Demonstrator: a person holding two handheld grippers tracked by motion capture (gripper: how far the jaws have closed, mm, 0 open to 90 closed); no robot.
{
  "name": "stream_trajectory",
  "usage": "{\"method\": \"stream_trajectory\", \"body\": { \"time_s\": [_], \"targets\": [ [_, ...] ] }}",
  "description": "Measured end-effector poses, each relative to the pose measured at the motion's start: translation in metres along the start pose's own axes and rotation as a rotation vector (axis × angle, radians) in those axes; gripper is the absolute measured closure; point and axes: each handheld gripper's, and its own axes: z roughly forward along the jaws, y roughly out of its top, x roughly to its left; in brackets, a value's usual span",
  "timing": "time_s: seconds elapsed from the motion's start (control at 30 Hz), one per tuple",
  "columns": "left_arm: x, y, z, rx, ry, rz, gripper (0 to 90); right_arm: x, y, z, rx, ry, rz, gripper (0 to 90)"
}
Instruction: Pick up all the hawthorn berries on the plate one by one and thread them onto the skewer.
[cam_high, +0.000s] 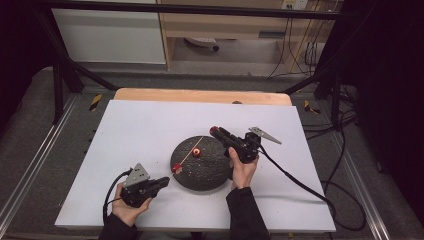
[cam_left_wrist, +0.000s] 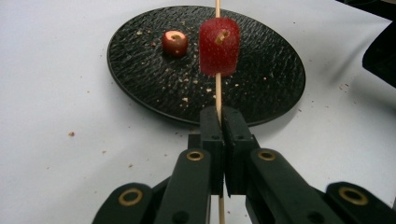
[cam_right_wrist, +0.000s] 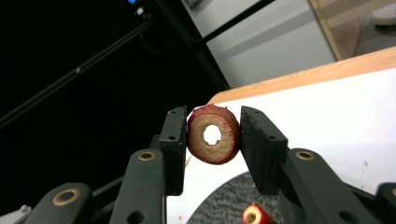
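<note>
While left gripper (cam_left_wrist: 218, 123) clamps the skewer (cam_left_wrist: 218, 91) pointing across the plate (cam_left_wrist: 140, 70), right gripper (cam_right_wrist: 210, 140) pinches a cored slice (cam_right_wrist: 214, 135) beyond the plate's far edge, hole facing skewer tip.

Probably a lab: black metal frame (cam_high: 65, 70), trailing cables (cam_high: 300, 45), white-covered table (cam_high: 140, 125).

The right gripper (cam_right_wrist: 212, 140) pinches a cored red fruit ring (cam_right_wrist: 214, 135) between its jaws; below it lies another red piece (cam_right_wrist: 254, 215) on the dark plate (cam_right_wrist: 224, 200).
</note>
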Motion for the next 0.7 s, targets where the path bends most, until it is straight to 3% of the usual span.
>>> {"method": "stream_trajectory", "body": {
  "time_s": [0.3, 0.7],
  "targets": [
    [-0.006, 0.006, 0.006, -0.011, -0.005, 0.006, 87.9, -0.001, 0.001, 0.002, -0.071, 0.002, 0.008, 63.1],
    [-0.013, 0.015, 0.012, -0.038, -0.011, 0.007, 87.9, -0.001, 0.002, 0.002, -0.107, 0.01, 0.036, 63.1]
  ]
}}
